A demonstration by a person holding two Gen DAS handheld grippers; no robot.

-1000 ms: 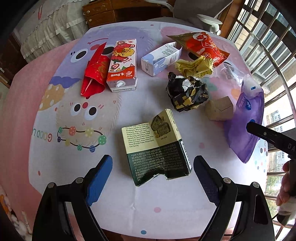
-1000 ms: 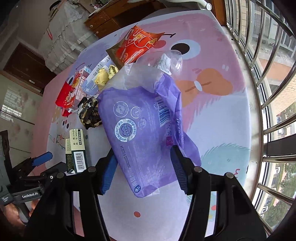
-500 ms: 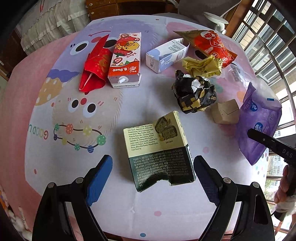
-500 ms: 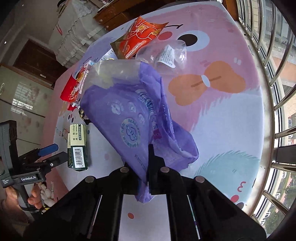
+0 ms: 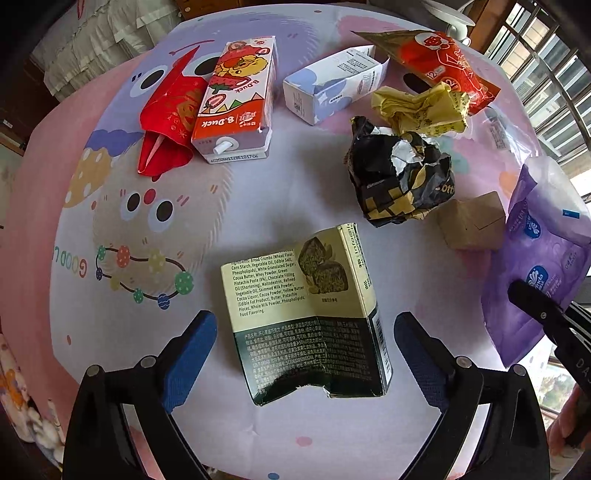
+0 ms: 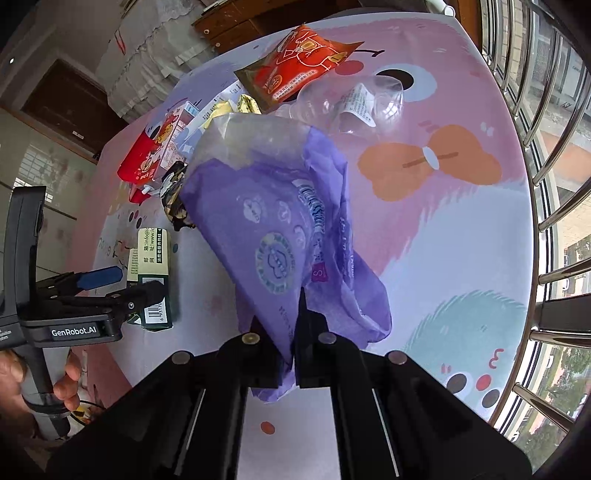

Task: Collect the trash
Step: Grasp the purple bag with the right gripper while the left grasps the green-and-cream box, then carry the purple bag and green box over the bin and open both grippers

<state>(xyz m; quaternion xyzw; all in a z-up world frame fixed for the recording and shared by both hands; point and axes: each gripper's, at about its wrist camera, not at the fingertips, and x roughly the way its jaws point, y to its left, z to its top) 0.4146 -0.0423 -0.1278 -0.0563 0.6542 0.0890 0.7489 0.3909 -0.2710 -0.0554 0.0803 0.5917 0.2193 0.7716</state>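
While the round table (image 5: 258,192) is sitting under a pastel cartoon-print cloth of pink, lilac and pale blue, the right gripper (image 6: 291,332) is pinching the near edge of a purple plastic bag (image 6: 280,236), its fingers closed together on the film, so the bag is standing up off the cloth at the table's right side. The left gripper (image 5: 304,354) is hovering wide open, its blue pads either side of a dented green-and-cream snack box (image 5: 310,314) lying flat near the table's near edge, not touching it. Lying farther out: a crumpled black-and-gold wrapper (image 5: 399,177), a small brown cardboard box (image 5: 471,225) just right of it, a crumpled yellow wrapper (image 5: 421,110), a red-orange snack pouch (image 5: 439,66) at the far right, a white-and-blue carton (image 5: 332,88) on its side, a strawberry drink carton (image 5: 236,99) and a red foil packet (image 5: 168,122) touching its left side. A clear plastic container (image 6: 354,103) is resting beyond the bag. Metal window bars (image 6: 546,166) are lining the right of the room; a wooden cabinet (image 6: 251,18) and a lace-draped surface (image 6: 147,55) are standing beyond the far edge. A hand (image 6: 22,387) is gripping the left tool's handle.
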